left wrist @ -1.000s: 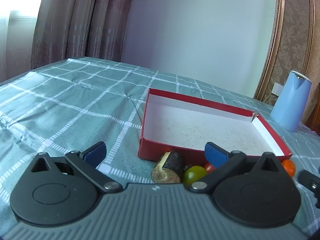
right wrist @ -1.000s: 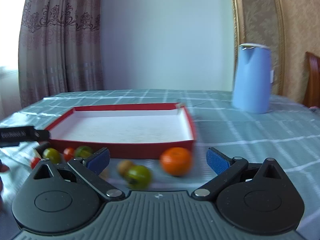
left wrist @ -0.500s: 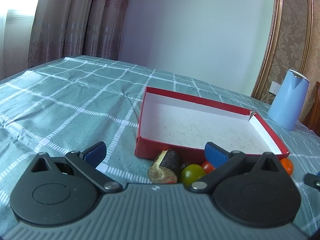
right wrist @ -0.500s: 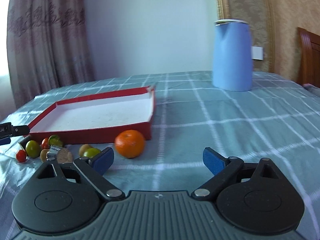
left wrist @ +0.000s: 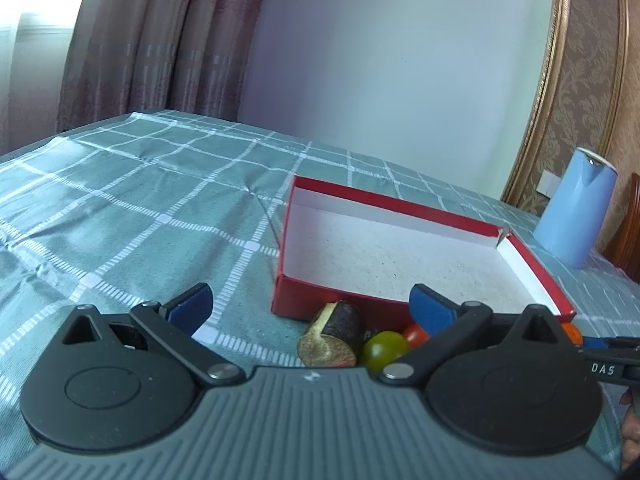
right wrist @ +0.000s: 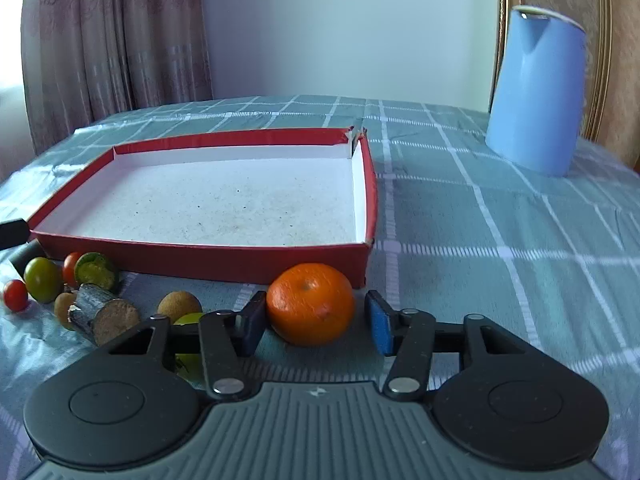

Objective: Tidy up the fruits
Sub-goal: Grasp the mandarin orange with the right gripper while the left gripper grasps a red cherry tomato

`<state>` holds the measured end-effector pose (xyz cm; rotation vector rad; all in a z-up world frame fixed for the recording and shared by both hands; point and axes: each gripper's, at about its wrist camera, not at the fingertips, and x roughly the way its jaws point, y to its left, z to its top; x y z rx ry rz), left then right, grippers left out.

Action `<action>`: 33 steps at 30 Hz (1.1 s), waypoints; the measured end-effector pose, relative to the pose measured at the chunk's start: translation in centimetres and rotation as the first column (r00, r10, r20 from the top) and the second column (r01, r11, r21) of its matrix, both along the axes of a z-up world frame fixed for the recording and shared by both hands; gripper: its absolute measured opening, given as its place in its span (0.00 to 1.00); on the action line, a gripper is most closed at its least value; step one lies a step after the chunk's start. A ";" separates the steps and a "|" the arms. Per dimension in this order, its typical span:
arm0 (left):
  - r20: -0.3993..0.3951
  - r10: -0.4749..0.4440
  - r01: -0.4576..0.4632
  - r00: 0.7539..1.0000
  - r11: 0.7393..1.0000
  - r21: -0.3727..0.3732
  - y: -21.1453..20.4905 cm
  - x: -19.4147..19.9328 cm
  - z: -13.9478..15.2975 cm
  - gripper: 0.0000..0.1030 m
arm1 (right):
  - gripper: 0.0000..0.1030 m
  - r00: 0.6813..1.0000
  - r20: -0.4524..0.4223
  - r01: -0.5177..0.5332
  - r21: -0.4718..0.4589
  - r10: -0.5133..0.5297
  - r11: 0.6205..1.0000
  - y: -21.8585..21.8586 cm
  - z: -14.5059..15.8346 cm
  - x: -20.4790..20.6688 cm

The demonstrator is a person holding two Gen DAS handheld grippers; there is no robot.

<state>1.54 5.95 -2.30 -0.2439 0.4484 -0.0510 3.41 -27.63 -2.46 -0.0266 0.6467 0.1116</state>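
- On the left of the right wrist view lies a bunch of small fruits on the tabletop (right wrist: 500,216), in front of the red box (right wrist: 200,258).
- There are two little red tomatoes: one (right wrist: 16,295) far left, one (right wrist: 71,267) by the box.
- There is one green tomato (right wrist: 42,280) between them, and one cut green fruit (right wrist: 96,271) beside it.
- There are two small brown round fruits (right wrist: 179,305), two dark cut chunks (right wrist: 105,315), and one yellow-green fruit (right wrist: 188,356) partly hidden behind the gripper.
- There is one orange (right wrist: 311,303), just in front of the box's right corner.
- There is one box, white inside, with no fruit in it.
- There is one blue jug (right wrist: 536,92) far back on the right.
- The left hand-held gripper (left wrist: 310,308) is spread wide and holds nothing. It is low, in front of the box.
- The right hand-held gripper (right wrist: 316,322) is low over the cloth. Its fingers sit on each side of the orange, the left one touching or almost touching it, the right one with a small gap. It is not squeezing yet.
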 end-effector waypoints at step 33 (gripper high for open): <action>-0.129 -0.221 0.248 0.967 0.934 0.258 -3.3 -1.8 -1.5 0.21 | 0.41 1.000 0.007 0.014 0.020 -0.014 1.000 -0.5 0.1 -0.4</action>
